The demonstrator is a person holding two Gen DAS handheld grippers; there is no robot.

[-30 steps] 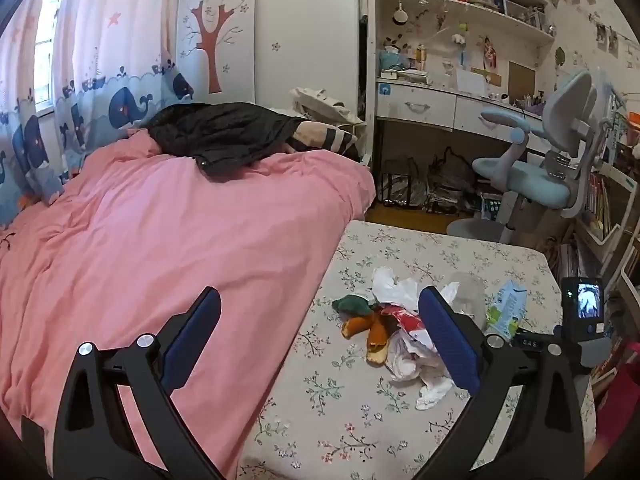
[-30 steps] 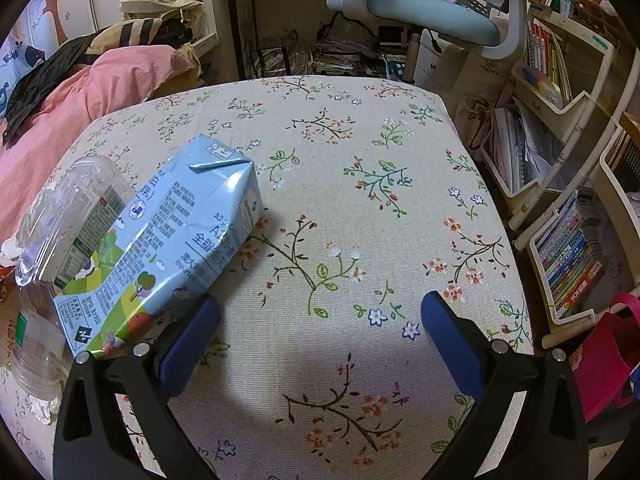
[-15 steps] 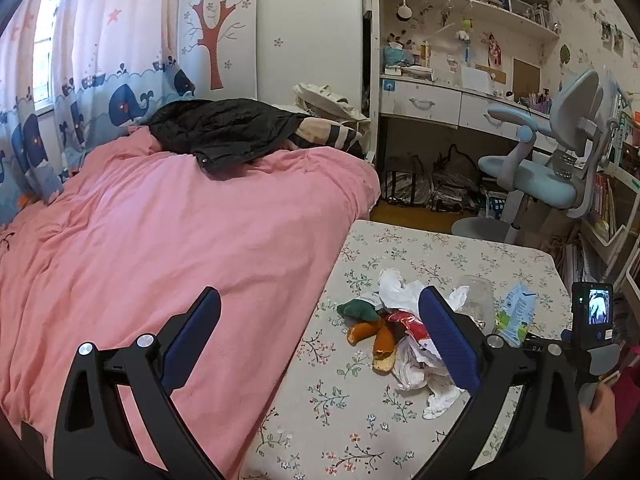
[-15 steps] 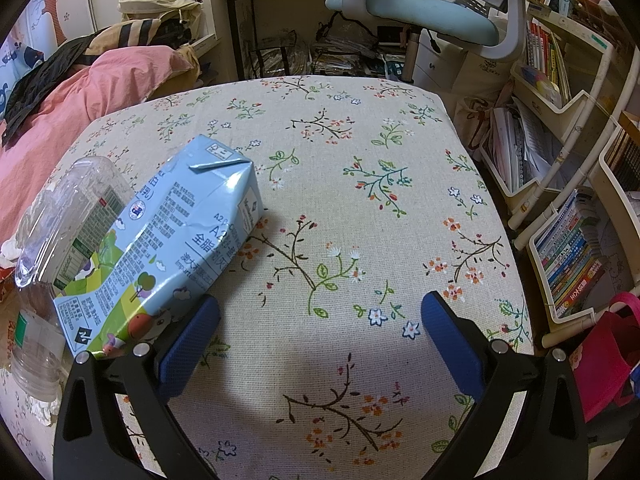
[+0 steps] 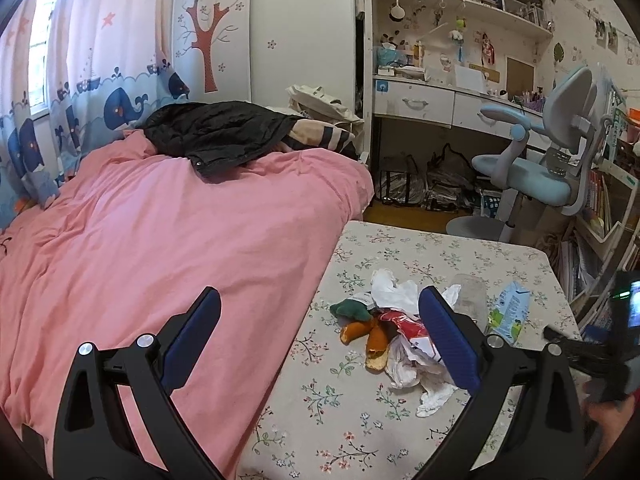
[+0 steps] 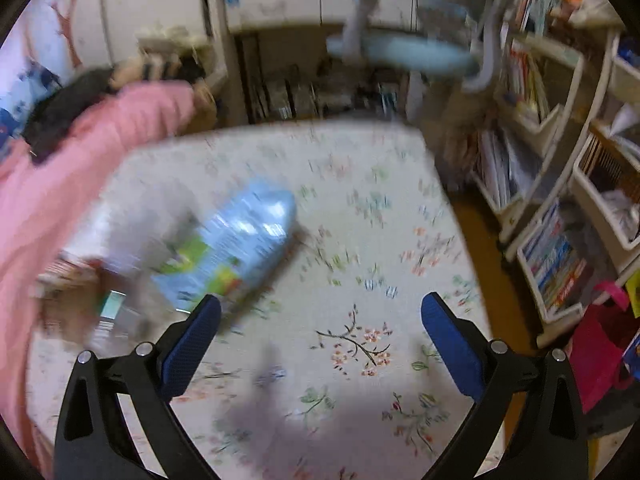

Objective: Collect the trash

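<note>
Where the pink bed [image 5: 168, 240] meets its near corner, the floral-cloth table [image 5: 400, 432] carries all the trash, and every position below is given relative to that table. The left gripper [image 5: 318, 340] hangs over the table's bed-side edge, its blue-padded fingers [image 5: 448, 340] spread wide with nothing between them. The right gripper [image 6: 320, 340] hovers above the table's near half, its fingers likewise wide apart and empty (this view is heavily motion-blurred, so fine detail is unreadable). Near the table's middle lies a heap of crumpled white tissue [image 5: 404, 364] with a red wrapper [image 5: 404, 322] on it; touching the heap on the bed side are orange peel pieces [image 5: 366, 334] and a dark green scrap [image 5: 352, 308]. A clear plastic bottle [image 5: 472, 296] lies on the heap's far side from the bed, and just beside it a pale blue milk carton [image 5: 510, 312] lies flat, toward the table's shelf-side edge. In the right wrist view the same carton [image 6: 236, 248] lies just ahead of the left-hand finger; whether they touch cannot be told. A blue desk chair [image 5: 540, 176] stands beyond the table's far edge.
</note>
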